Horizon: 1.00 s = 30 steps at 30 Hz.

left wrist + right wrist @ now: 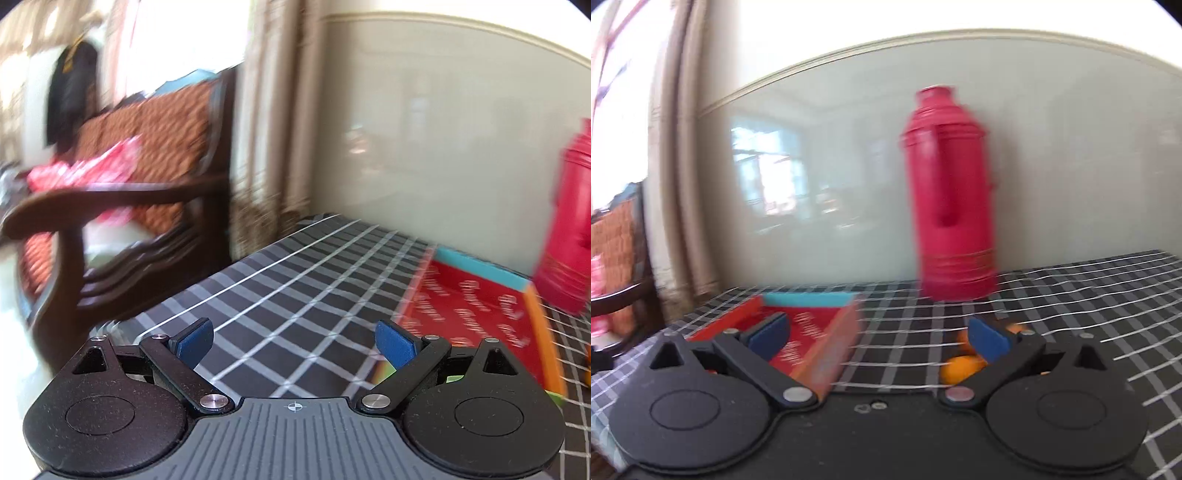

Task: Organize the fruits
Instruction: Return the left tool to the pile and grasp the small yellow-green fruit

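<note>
A shallow red tray [472, 314] with blue and orange rims lies on the checked tablecloth [295, 295]; it also shows in the right wrist view [809, 332]. Orange fruits [962, 367] lie on the cloth right of the tray, partly hidden behind my right finger; a sliver of fruit shows at the right edge of the left wrist view [587, 369]. My left gripper [295, 341] is open and empty above the cloth, left of the tray. My right gripper [881, 336] is open and empty, between the tray and the fruits.
A tall red thermos [951, 199] stands at the back against the pale wall, also in the left wrist view [569, 221]. A dark wooden chair [110, 206] with patterned cushions stands left of the table [258, 254]. Both views are motion-blurred.
</note>
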Available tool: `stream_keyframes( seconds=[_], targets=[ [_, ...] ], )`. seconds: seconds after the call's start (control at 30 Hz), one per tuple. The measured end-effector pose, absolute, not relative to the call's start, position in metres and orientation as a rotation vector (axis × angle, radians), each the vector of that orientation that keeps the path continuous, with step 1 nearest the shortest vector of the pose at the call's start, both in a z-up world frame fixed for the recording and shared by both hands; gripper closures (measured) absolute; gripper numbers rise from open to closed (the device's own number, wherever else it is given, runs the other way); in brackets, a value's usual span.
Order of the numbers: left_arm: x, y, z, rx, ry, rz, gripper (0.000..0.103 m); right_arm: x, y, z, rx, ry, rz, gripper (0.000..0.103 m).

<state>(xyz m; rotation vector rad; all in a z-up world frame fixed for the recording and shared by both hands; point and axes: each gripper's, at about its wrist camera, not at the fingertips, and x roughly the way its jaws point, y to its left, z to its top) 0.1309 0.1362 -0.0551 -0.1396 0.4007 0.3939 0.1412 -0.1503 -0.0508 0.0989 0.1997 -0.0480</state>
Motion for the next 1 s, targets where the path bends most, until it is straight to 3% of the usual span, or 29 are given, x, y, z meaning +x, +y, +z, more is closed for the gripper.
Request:
stream_keyframes(
  seconds=[0.37, 0.63, 0.77, 1.0],
  targets=[
    [0.132, 0.012, -0.051, 0.066, 0.333, -0.038, 0.009, 0.12, -0.233, -0.058, 0.068, 0.223, -0.654, 0.006],
    [0.148, -0.073, -0.069, 0.125, 0.408, -0.284, 0.01, 0.101, -0.275, -0.065, 0.099, 0.23, -0.787, 0.006],
    [0.156, -0.104, -0.076, 0.138, 0.439, -0.371, 0.032, 0.096, -0.289, -0.069, 0.137, 0.243, -0.759, 0.006],
    [0.17, -0.145, -0.087, 0.142, 0.476, -0.428, 0.038, 0.089, -0.297, -0.065, 0.15, 0.244, -0.744, 0.006]
  ],
)
